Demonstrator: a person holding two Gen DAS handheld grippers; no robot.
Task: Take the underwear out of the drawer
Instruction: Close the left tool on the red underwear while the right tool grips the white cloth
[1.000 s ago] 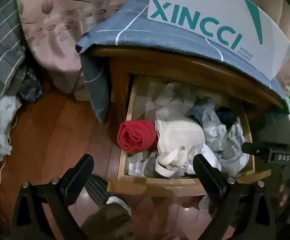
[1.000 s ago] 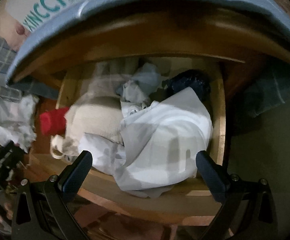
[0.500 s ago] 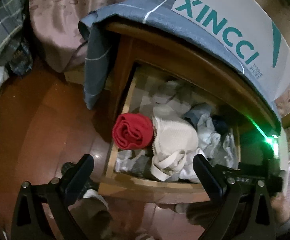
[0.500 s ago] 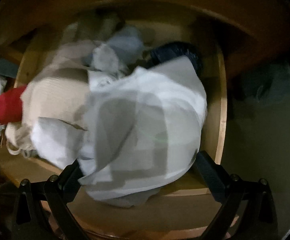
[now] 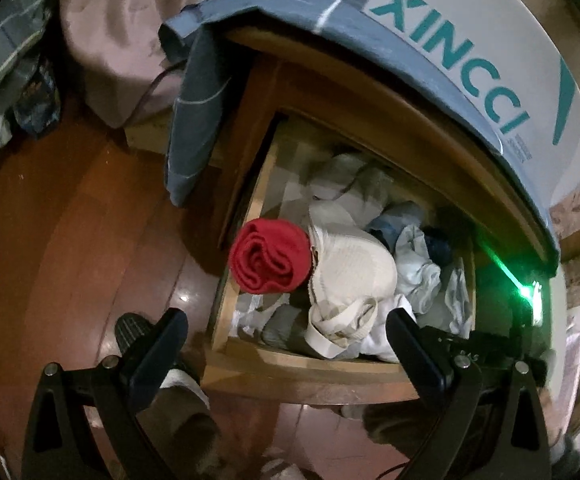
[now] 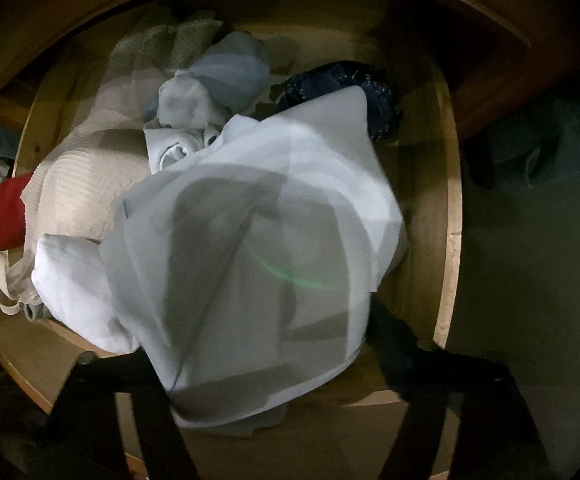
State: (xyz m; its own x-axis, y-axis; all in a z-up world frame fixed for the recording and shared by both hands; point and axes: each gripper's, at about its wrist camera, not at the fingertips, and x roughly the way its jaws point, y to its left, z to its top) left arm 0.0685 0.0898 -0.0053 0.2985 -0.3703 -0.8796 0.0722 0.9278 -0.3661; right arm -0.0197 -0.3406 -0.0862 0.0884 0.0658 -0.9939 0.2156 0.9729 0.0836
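Observation:
The wooden drawer (image 5: 297, 364) of a nightstand stands pulled out, full of underwear. A rolled red garment (image 5: 270, 256) lies at its left, a cream ribbed one (image 5: 349, 268) beside it, pale blue and white pieces (image 5: 417, 276) to the right. My left gripper (image 5: 286, 344) is open and empty above the drawer's front edge. My right gripper (image 6: 258, 344) is open, low over a large white garment (image 6: 250, 248) that spreads between its fingers; it shows in the left wrist view (image 5: 477, 356) at the drawer's right front corner. A navy piece (image 6: 369, 96) lies at the back.
A grey-blue cloth (image 5: 194, 120) drapes over the nightstand top under a white XINCCI box (image 5: 489, 76). A bed with pink bedding (image 5: 122, 40) stands at the left. Reddish wood floor (image 5: 70, 240) spreads left of the drawer. A green light (image 5: 525, 292) glows at the right.
My right gripper has pushed down and forward into the drawer until the white garment fills its view. My left gripper has drifted left and turned; the drawer now sits further right in its view.

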